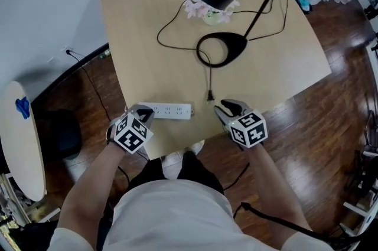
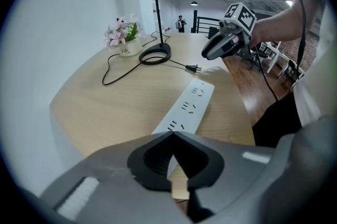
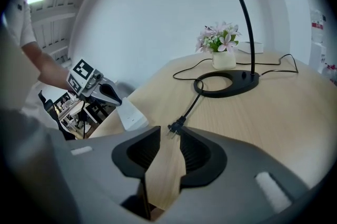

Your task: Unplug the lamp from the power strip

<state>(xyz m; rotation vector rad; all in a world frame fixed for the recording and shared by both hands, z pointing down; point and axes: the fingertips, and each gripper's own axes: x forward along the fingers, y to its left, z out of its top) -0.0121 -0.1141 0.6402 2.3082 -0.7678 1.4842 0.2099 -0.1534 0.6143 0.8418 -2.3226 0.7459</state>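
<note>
A pale wood table stands on dark plank flooring beside a white wall.

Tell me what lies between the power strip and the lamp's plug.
Only bare tabletop; the head view shows the plug lying apart from the power strip.

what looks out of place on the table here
Only the lamp's plug: it lies loose on the table, out of the power strip, just beyond the open jaws of the right gripper. Nothing spilled or broken.
</note>
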